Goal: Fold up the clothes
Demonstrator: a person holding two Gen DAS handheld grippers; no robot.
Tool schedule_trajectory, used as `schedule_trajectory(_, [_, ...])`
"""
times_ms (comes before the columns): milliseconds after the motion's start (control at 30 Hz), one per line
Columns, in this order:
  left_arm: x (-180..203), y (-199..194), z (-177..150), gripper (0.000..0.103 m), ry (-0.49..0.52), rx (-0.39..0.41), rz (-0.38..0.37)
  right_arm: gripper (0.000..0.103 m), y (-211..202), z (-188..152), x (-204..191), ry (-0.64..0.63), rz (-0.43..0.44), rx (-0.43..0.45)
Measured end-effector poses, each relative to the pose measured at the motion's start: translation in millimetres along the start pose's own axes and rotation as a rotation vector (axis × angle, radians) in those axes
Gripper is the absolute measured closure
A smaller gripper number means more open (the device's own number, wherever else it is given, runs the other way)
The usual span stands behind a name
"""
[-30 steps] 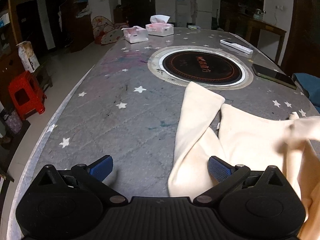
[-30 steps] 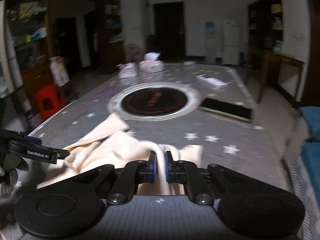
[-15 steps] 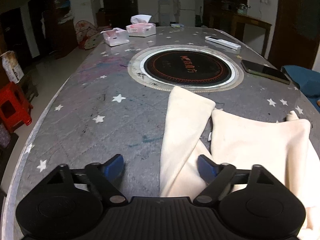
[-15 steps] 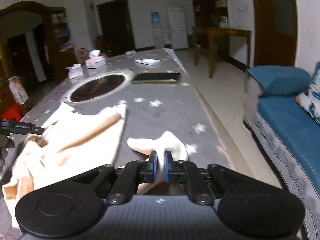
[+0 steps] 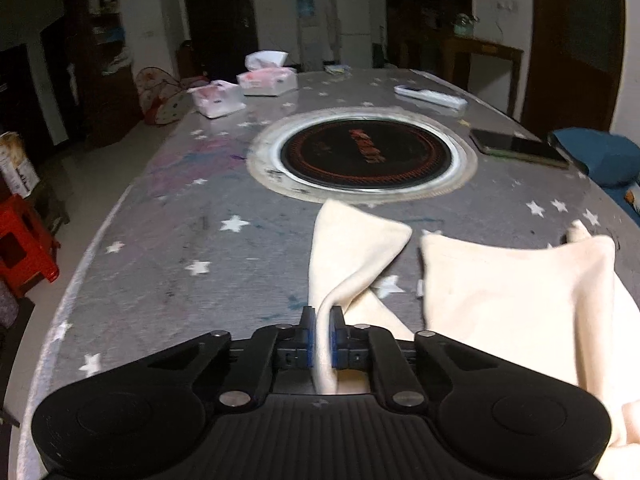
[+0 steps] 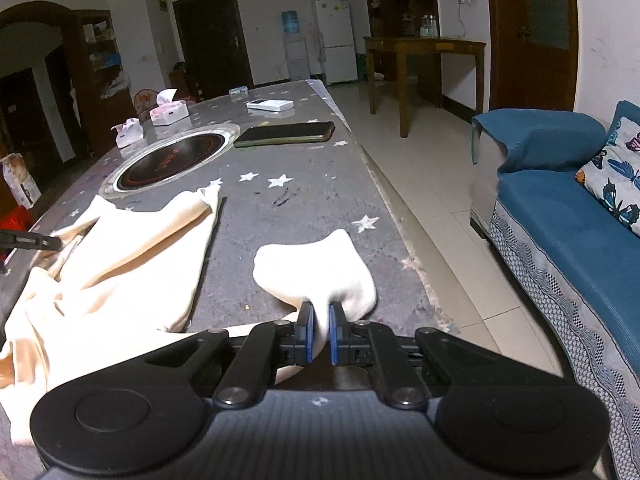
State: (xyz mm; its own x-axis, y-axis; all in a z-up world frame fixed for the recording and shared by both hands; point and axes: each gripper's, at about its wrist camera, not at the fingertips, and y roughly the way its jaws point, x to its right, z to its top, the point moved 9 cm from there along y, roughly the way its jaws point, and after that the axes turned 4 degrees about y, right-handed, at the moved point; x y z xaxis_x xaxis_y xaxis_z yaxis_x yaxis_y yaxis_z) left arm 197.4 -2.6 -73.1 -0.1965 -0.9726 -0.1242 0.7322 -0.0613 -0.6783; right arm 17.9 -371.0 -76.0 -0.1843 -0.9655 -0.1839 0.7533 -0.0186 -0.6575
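Two tools now pinch the cream garment [image 5: 516,292] on the worktop [image 5: 208,240]: the left tool [image 5: 320,330] has just clamped one sleeve, the right tool [image 6: 320,334] grips the other, ready for folding.

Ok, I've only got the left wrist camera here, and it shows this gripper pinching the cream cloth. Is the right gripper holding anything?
Observer: Yes. The right gripper is shut on a pale end of the cream garment.
Operator: Where does that end sit?
Observer: It rests on the table, close to the edge on the sofa side and off to the side of the main heap.
Operator: Anything near it?
Observer: Only bare tabletop. The phone lies well beyond it.
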Motion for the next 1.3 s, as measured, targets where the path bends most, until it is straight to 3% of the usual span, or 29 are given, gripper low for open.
schedule_trajectory(433, [-56.4,-53.1,-36.0,0.098,-0.127,0.022,0.08,0.095,6.3,-3.3,0.1,-0.011,0.0,-0.014])
schedule_trajectory(933, [-77.5,-111.3,-100.9,0.097,-0.205,-0.026,0.106,0.093,6.1,-0.9,0.5,-0.052,0.001,-0.02])
schedule_trajectory(1067, [-72.5,-113.6,-109.6,0.09,-0.192,-0.062,0.093,0.082,2.4,-0.5,0.9,-0.065,-0.005,-0.019])
schedule_trajectory(1133, [-68.8,-117.9,-103.7,0.084,-0.176,-0.042,0.09,0.079,-1.7,1.0,1.7,-0.067,-0.01,-0.013])
schedule_trajectory(1233, [-61.0,-124.0,-89.3,0.067,-0.155,-0.003,0.068,0.074,-9.9,6.4,3.9,-0.074,-0.018,0.006])
schedule_trajectory(1300, [-53.1,-126.4,-76.6,0.067,-0.135,0.026,0.048,0.074,-15.9,12.1,5.4,-0.08,-0.023,0.022])
